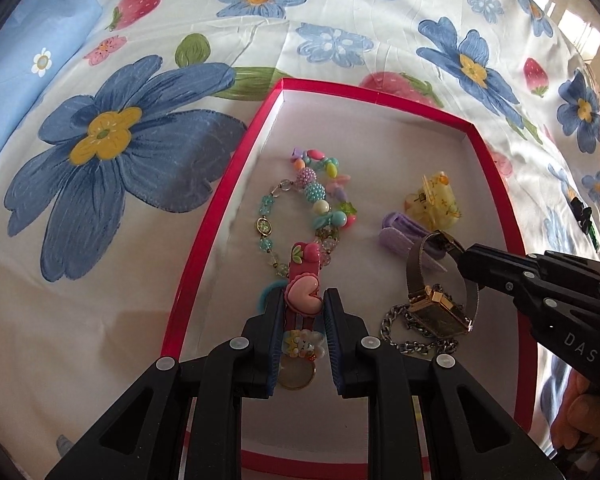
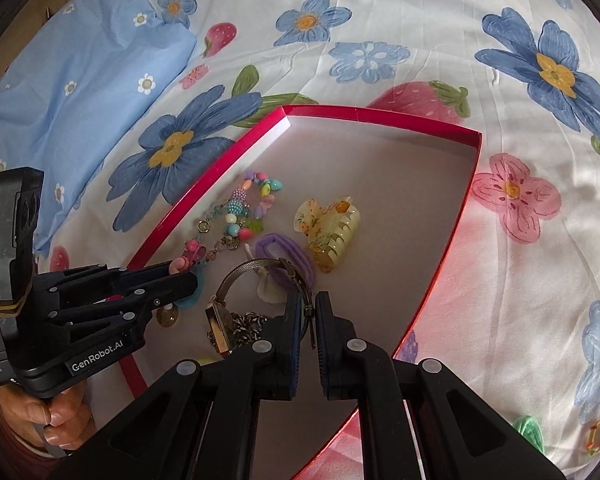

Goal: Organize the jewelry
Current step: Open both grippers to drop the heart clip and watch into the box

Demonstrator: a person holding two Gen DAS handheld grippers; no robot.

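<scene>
Over the red box (image 1: 204, 236), the left claw (image 1: 301, 304) clamps a pink clip (image 1: 303, 280) and the right claw (image 2: 309, 312) a watch (image 1: 439, 312) strap; lower both gently, clear of the beads (image 1: 319, 196).

Matte black left claw (image 1: 303, 322) with blue-ribbed pads, pale round rivets, white "GenRobot.AI" lettering, bare-skinned fingers (image 2: 56, 420)

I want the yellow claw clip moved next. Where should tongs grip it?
Grip the yellow claw clip across its smooth body, coming from above. It lies on its side on the red box floor, teeth sideways, clear of the purple hair tie.
</scene>
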